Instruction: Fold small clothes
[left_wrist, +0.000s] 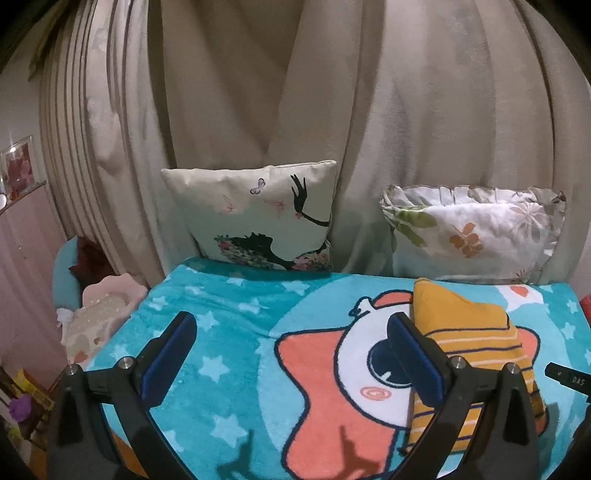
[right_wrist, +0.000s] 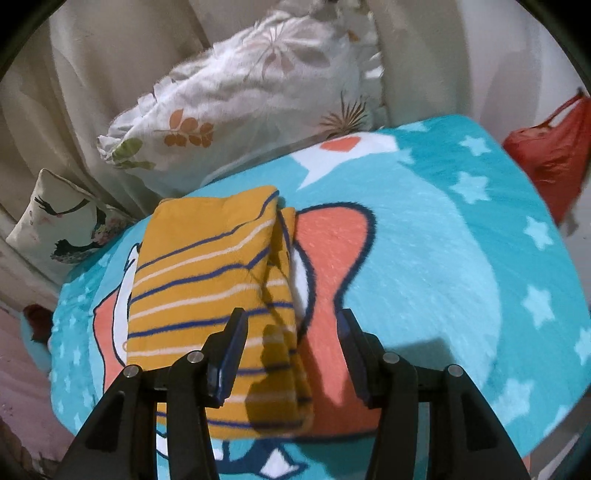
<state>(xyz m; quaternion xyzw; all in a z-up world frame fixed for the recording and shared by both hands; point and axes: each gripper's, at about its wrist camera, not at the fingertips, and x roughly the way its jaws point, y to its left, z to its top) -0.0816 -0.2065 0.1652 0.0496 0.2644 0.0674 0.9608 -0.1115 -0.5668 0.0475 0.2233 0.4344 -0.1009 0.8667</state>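
Observation:
A small mustard-yellow garment (left_wrist: 461, 325) (right_wrist: 207, 258) with blue and white stripes lies folded into a narrow rectangle on a turquoise star-pattern blanket (left_wrist: 221, 317) (right_wrist: 443, 240). My left gripper (left_wrist: 291, 325) hovers over the blanket with its jaws wide open and nothing between them; the garment lies just past its right finger. My right gripper (right_wrist: 291, 317) points down over the garment's near right edge. It is open, and the folded edge shows in the gap between its fingers without either pad pressing on it.
Two cushions lean on a beige curtain (left_wrist: 258, 92) at the back: one with a black figure print (left_wrist: 258, 214), one floral (left_wrist: 476, 232) (right_wrist: 251, 92). A red bag (right_wrist: 550, 155) hangs off the blanket's right side. Pink and cream cloth items (left_wrist: 99, 314) sit past its left edge.

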